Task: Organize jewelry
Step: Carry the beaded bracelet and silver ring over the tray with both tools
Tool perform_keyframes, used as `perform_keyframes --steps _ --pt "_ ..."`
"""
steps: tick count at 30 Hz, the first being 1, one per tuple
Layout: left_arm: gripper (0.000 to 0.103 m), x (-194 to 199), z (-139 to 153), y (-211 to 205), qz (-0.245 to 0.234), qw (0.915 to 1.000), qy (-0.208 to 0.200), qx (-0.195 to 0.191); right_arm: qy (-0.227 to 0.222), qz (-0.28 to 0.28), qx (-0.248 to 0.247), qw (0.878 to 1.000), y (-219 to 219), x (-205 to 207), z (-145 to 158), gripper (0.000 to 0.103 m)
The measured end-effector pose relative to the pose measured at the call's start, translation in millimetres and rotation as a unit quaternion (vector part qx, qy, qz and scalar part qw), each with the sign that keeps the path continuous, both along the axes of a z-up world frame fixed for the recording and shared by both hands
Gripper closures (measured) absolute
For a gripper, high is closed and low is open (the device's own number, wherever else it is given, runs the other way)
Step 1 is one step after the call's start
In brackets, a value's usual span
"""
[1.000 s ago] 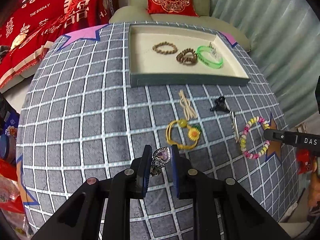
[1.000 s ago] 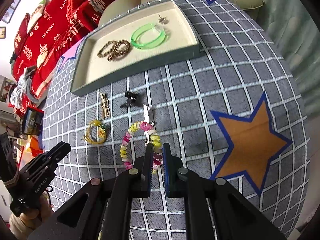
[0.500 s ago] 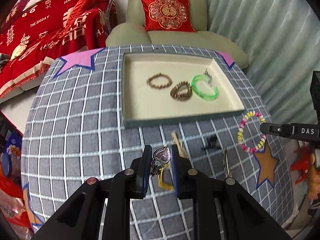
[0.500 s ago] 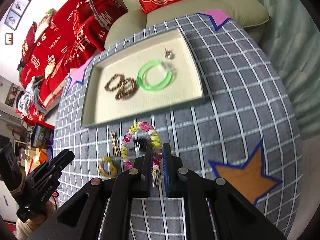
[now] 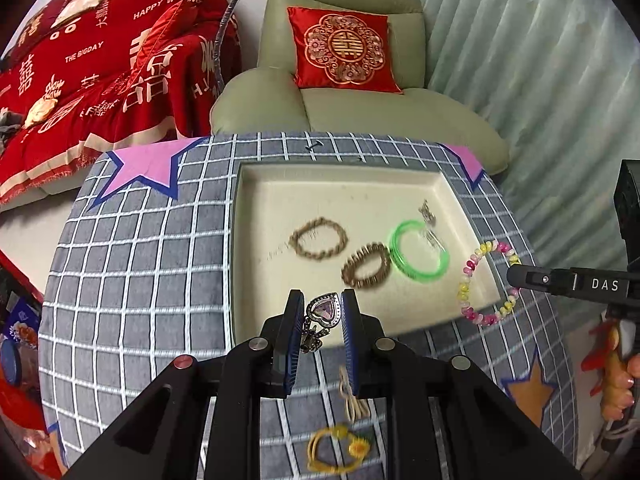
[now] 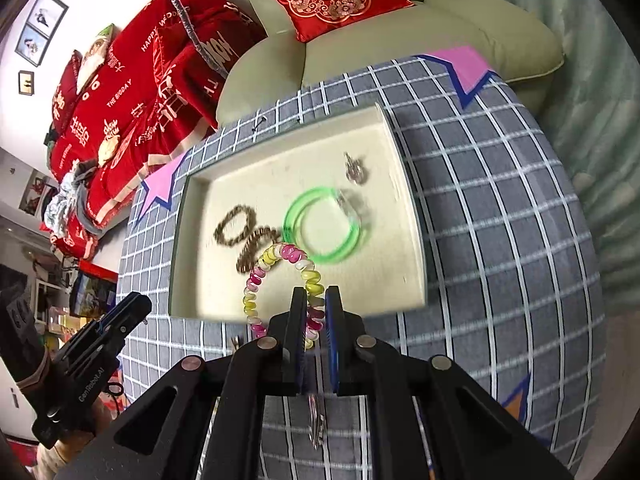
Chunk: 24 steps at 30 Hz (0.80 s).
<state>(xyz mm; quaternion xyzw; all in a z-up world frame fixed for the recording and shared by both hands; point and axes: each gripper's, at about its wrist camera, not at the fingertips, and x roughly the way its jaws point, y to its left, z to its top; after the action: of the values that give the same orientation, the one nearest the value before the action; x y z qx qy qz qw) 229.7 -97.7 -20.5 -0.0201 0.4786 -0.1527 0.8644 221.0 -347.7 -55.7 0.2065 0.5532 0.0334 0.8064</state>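
Gripping a heart-shaped pendant [image 5: 323, 312] with a pale purple stone, the left gripper [image 5: 320, 320] has its two pads pressed on the pendant's sides, a short chain end dangling below. It hangs over the near edge of the cream tray [image 5: 256, 264]. The right gripper [image 6: 313, 312] is clamped tight on a pink, yellow and white beaded bracelet [image 6: 276, 276], whose loop stands up beyond the fingertips, over the tray's near part. Inside the tray lie a light brown beaded bracelet [image 5: 319, 239], a darker brown one [image 5: 367, 265] just beside it, a green bangle [image 5: 419, 256] touching that, and a small silver piece [image 5: 426, 212] near the far right corner. On the grey checked tablecloth [image 5: 132, 280], under the left gripper, rest a beige cord [image 5: 352, 396] and a yellow hair tie with a sunflower [image 5: 338, 450]. A green armchair with a red cushion [image 5: 346, 50] stands beyond the table.
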Motion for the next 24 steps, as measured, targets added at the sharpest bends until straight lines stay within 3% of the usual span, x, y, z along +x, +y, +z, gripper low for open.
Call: perform_keyframes --steps 12,24 --pt "0.074 45 -23 -17 0.031 0.9992 0.017 0.015 -0.002 0.018 0.010 1.000 8 61 -16 0.093" --pt "0.074 76 -50 -30 0.046 0.9975 0.035 0.040 0.021 0.004 0.028 0.999 3 95 -47 0.093"
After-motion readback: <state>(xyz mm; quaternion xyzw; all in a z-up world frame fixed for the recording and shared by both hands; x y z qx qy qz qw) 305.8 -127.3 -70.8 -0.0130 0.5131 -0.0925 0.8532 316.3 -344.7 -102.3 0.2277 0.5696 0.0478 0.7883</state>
